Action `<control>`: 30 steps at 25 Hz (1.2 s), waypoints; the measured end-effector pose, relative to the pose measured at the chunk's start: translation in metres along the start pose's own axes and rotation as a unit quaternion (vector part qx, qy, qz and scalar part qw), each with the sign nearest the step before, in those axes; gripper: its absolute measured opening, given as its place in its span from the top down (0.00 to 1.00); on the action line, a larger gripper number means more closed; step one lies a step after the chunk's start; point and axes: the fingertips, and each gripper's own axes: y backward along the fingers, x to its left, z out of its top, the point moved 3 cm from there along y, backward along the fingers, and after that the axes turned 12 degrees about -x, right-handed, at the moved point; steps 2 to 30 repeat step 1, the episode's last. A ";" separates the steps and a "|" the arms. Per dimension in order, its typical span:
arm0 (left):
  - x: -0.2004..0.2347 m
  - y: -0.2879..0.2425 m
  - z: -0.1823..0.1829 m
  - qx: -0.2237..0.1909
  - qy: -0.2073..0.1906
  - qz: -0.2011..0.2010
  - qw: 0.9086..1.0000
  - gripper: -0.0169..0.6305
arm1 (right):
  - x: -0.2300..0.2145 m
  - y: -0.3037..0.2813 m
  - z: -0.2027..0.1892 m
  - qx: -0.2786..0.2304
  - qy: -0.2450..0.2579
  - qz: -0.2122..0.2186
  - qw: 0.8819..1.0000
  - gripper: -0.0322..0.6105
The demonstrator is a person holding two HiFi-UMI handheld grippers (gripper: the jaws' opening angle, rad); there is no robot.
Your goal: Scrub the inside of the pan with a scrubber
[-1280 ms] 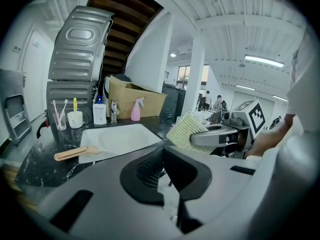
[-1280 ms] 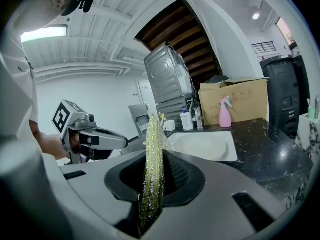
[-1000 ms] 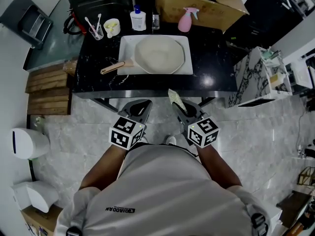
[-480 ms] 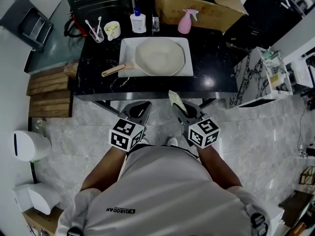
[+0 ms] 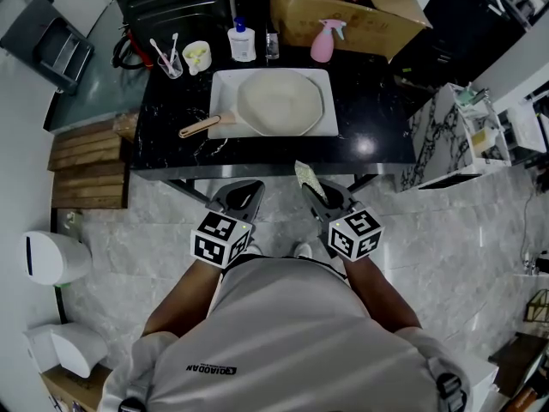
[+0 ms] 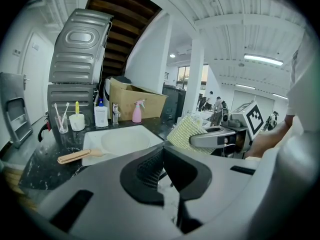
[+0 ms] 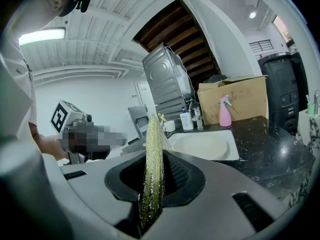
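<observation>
On the black counter (image 5: 369,127) a white tray (image 5: 225,84) is noted, with the pan (image 5: 279,101) lying in it, far ahead of both grippers, its wooden handle (image 5: 199,127) laid to the left. The right gripper (image 5: 319,194) is clamped on the scrubber (image 5: 307,178) and is judged marginally nearer the pan bowl. The left gripper (image 5: 242,197) is closed on nothing.

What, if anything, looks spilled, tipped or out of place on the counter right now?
Nothing stands out. The pan sits flat in the white tray, its wooden handle sticking out left. The pink spray bottle behind stands upright, and the scrubber is clamped in the right claw.
</observation>
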 end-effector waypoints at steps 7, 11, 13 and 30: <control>0.000 0.000 0.000 0.000 0.000 0.000 1.000 0.95 | 0.000 0.000 0.000 0.000 -0.001 0.000 1.000 0.83; 0.000 0.000 0.000 0.000 0.000 0.000 1.000 0.95 | 0.000 0.000 0.000 0.000 -0.001 0.000 1.000 0.83; 0.000 0.000 0.000 0.000 0.000 0.000 1.000 0.95 | 0.000 0.000 0.000 0.000 -0.001 0.000 1.000 0.83; 0.000 0.000 0.000 0.000 0.000 0.000 1.000 0.95 | 0.000 0.000 0.000 0.000 -0.001 0.000 1.000 0.83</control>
